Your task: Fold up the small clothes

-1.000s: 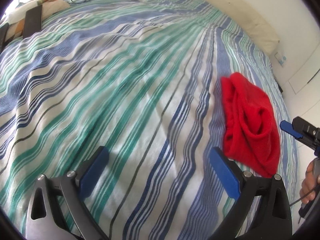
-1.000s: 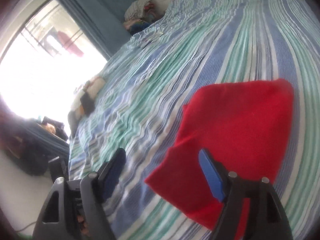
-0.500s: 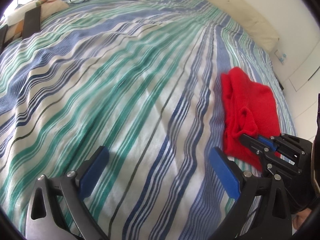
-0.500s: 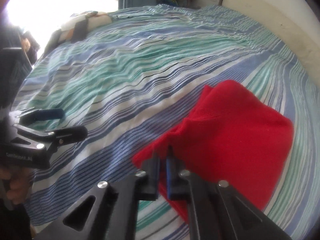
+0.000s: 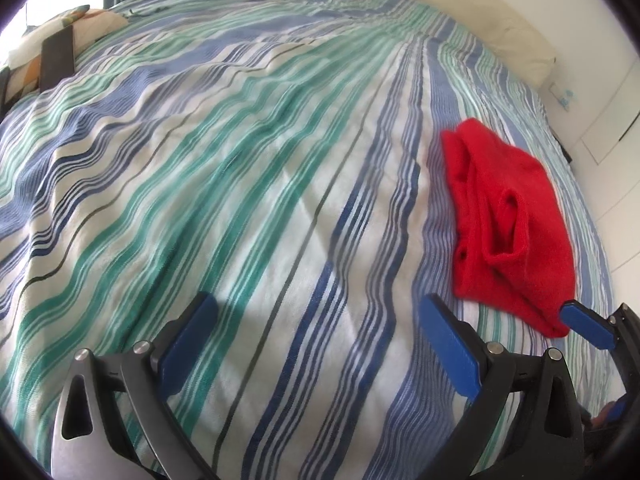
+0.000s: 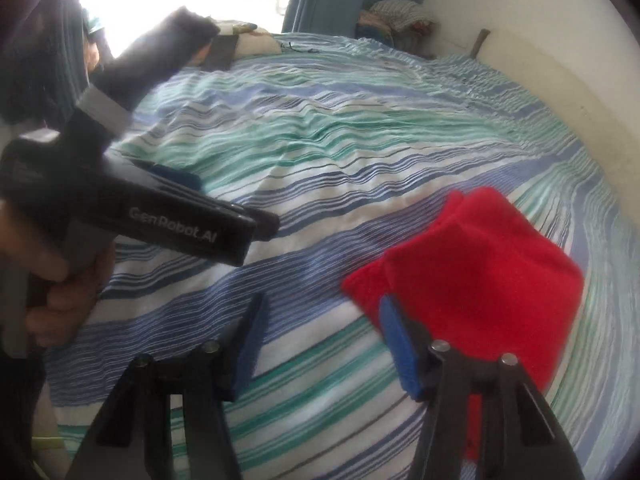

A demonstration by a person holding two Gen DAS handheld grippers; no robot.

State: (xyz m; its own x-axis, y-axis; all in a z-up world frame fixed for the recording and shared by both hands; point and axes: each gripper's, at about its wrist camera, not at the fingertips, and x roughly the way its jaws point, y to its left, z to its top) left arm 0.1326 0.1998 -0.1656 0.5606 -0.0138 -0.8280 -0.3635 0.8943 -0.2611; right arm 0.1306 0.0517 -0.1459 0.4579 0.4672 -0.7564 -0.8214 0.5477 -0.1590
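Note:
A small red garment (image 5: 508, 216) lies folded in a bundle on the striped bedspread (image 5: 240, 160), at the right of the left wrist view. It also shows in the right wrist view (image 6: 480, 276), just past my right finger. My left gripper (image 5: 320, 328) is open and empty, over bare bedspread to the left of the garment. My right gripper (image 6: 320, 340) is open and empty, its right pad at the garment's near edge. A blue fingertip (image 5: 586, 326) of the right gripper shows beside the garment's near corner in the left wrist view.
The left gripper's black body (image 6: 132, 200) and the hand holding it fill the left of the right wrist view. A patterned pillow (image 5: 68, 32) lies at the far left. A cream headboard (image 6: 560, 92) runs along the wall. Piled clothes (image 6: 400, 16) sit beyond the bed.
My right gripper was shut on the red garment's near edge half a second ago; now it is open and drawn back. The garment lies flatter on the bed. The left gripper has barely moved.

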